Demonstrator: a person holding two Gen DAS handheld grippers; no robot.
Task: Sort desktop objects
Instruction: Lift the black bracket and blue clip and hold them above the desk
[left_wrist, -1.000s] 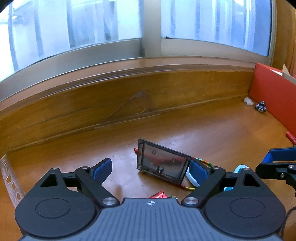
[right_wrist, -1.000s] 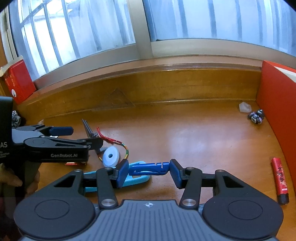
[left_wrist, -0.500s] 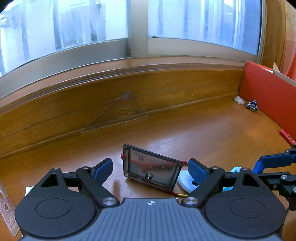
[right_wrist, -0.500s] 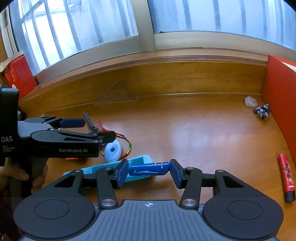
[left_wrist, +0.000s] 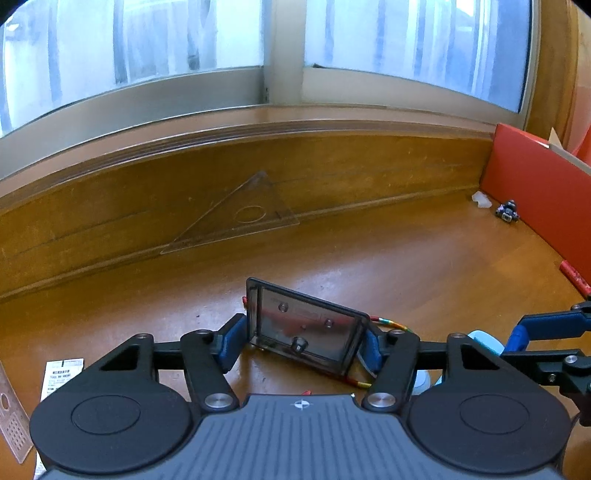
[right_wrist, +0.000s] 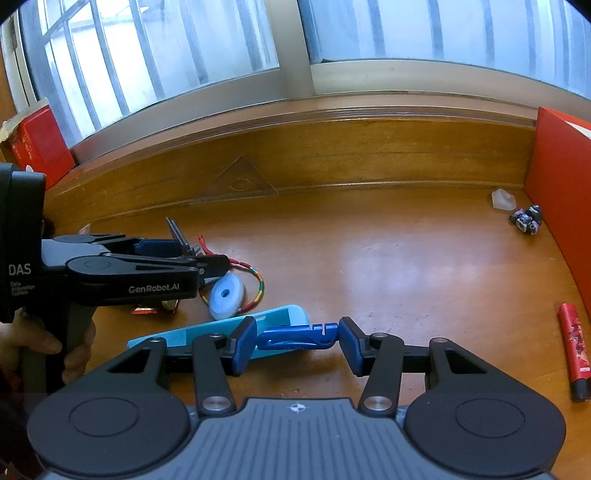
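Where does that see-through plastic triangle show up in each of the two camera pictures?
Left wrist view: the clear triangle ruler leans against the wooden back wall, left of centre, above the smoky plastic case.
Right wrist view: the same ruler stands upper middle-left.
Shared landmark: the window's centre post, up and right of it.

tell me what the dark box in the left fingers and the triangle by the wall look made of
Dark box: likely smoky translucent hard plastic, glossy; the red cord shows through it. Triangle: clear, probably acrylic; the wood grain reads through it.
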